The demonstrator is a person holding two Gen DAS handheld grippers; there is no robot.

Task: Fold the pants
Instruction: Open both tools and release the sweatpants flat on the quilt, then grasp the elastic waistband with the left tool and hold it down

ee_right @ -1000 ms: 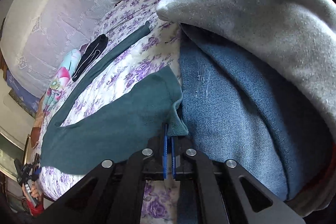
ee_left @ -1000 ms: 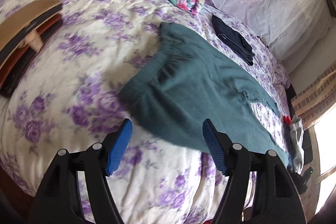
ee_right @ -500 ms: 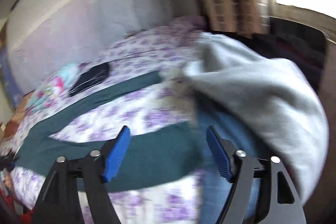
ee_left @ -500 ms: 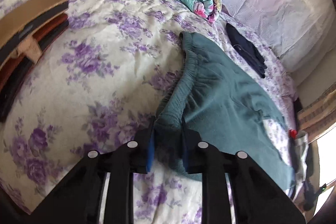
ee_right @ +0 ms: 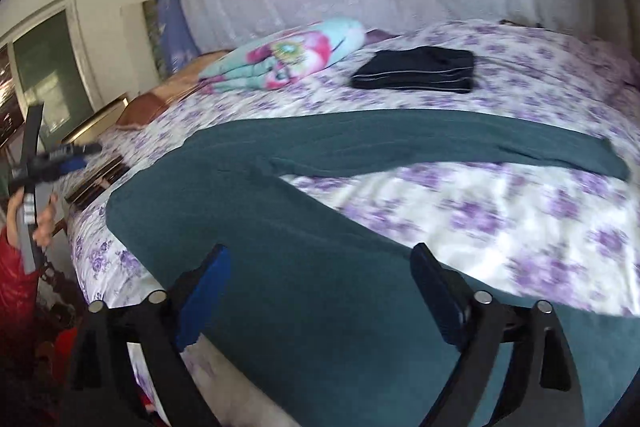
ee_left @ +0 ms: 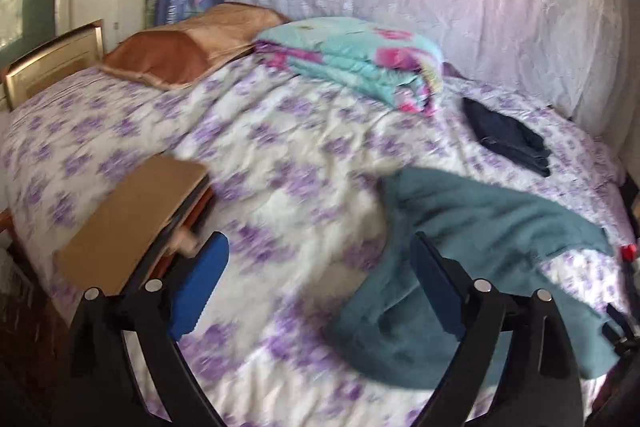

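Teal pants [ee_right: 280,247] lie spread on the bed [ee_right: 520,211], released since half a second ago; left tool [ee_left: 320,283] and right tool [ee_right: 320,291] have just opened, gripping nothing, so folding remains unstarted.

Left gripper [ee_left: 318,285] jaws just opened off teal pants [ee_left: 472,251], right gripper [ee_right: 320,287] jaws opened, empty

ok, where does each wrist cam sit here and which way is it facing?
Left wrist: on the left gripper, angled down across the bed toward its head; own open fingers show.
Right wrist: on the right gripper, over the teal pants; own open fingers show, plus the left gripper and a hand at far left.
Shared: pants, folded floral quilt, dark folded garment.
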